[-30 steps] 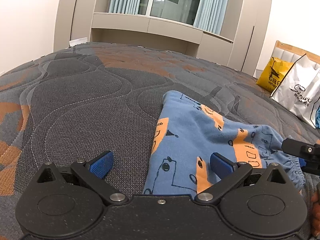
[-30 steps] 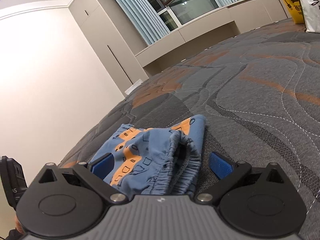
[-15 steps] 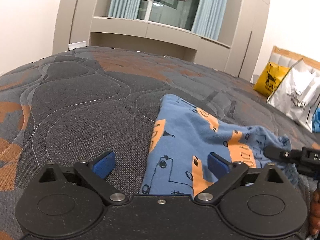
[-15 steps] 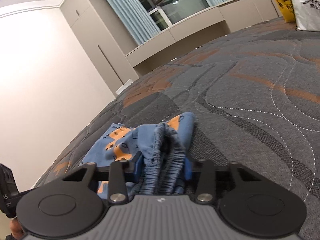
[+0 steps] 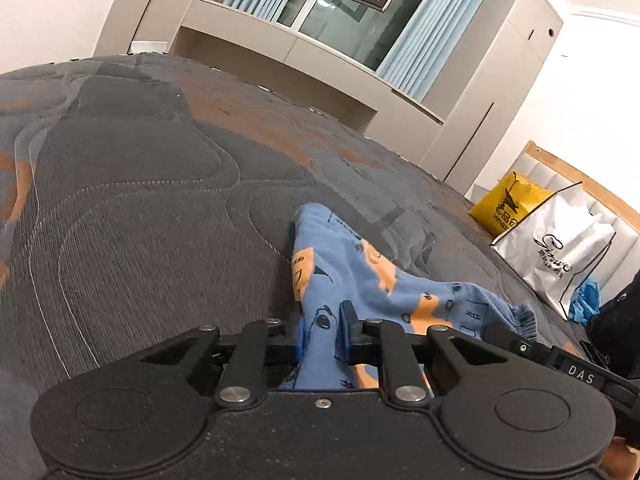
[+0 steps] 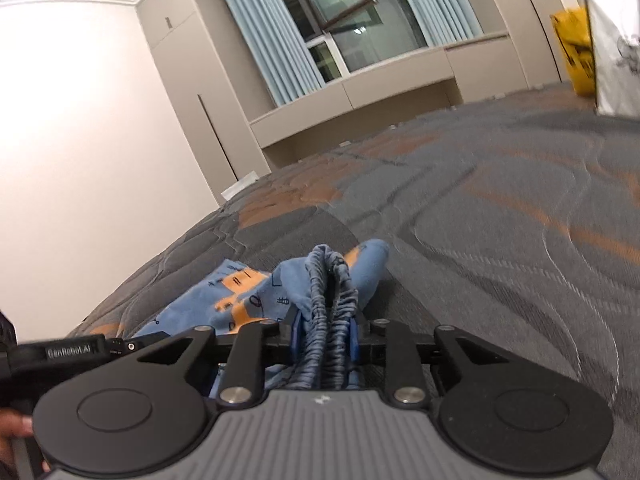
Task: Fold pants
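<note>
Small blue pants [image 5: 360,280] with orange and black prints lie on the grey and orange quilted mattress [image 5: 140,200]. My left gripper [image 5: 323,338] is shut on the near edge of the pants. My right gripper [image 6: 325,336] is shut on the gathered elastic waistband [image 6: 332,288] of the pants [image 6: 240,304], which bunches up between its blue pads. The right gripper's body shows at the right edge of the left wrist view [image 5: 540,354], and the left gripper's body shows at the left of the right wrist view [image 6: 72,352].
A yellow bag [image 5: 508,204] and a white shopping bag [image 5: 560,248] stand by the wooden headboard at the right. A blue item [image 5: 586,300] lies beside them. Cabinets and a curtained window [image 5: 360,12] lie beyond the mattress.
Both grippers went from open to shut on the pants: the right closed on the waistband half a second ago, the left closed just now. Both views have tilted upward.
</note>
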`<action>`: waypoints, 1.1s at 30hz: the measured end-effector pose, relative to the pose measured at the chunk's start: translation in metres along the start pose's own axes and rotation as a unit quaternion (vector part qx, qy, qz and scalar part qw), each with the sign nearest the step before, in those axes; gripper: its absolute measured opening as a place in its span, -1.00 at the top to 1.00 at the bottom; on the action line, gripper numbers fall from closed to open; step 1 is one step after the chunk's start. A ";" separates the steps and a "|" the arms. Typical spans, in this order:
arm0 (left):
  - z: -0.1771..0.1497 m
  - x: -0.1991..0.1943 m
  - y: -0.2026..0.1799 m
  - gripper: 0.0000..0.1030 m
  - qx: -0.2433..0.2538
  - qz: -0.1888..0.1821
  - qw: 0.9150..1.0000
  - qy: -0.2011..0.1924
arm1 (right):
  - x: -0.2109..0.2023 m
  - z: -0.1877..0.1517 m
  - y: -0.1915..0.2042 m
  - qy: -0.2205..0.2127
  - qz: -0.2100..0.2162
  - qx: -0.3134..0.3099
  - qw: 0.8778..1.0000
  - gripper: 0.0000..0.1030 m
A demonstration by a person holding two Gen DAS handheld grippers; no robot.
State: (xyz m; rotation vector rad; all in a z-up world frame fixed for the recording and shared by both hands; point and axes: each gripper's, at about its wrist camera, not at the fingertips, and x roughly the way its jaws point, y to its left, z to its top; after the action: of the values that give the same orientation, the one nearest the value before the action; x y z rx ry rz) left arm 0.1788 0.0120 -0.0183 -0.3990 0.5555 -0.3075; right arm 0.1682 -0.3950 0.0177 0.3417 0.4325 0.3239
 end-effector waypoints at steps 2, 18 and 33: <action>0.012 0.001 -0.003 0.66 0.017 0.015 1.000 -0.010 | 0.008 0.007 0.011 0.000 -0.002 -0.020 1.000 0.54; 0.076 0.062 0.049 0.63 0.022 0.098 0.995 -0.003 | 0.145 0.054 0.042 0.046 0.024 -0.054 0.997 0.53; 0.061 0.062 0.039 -0.70 0.062 0.146 0.987 -0.001 | 0.148 0.048 0.022 0.071 -0.006 -0.011 0.997 -0.67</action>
State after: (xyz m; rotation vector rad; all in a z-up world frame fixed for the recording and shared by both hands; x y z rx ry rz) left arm 0.2704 0.0398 -0.0163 -0.1942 0.5813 -0.0594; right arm 0.3126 -0.3319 0.0154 0.2962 0.5696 0.3426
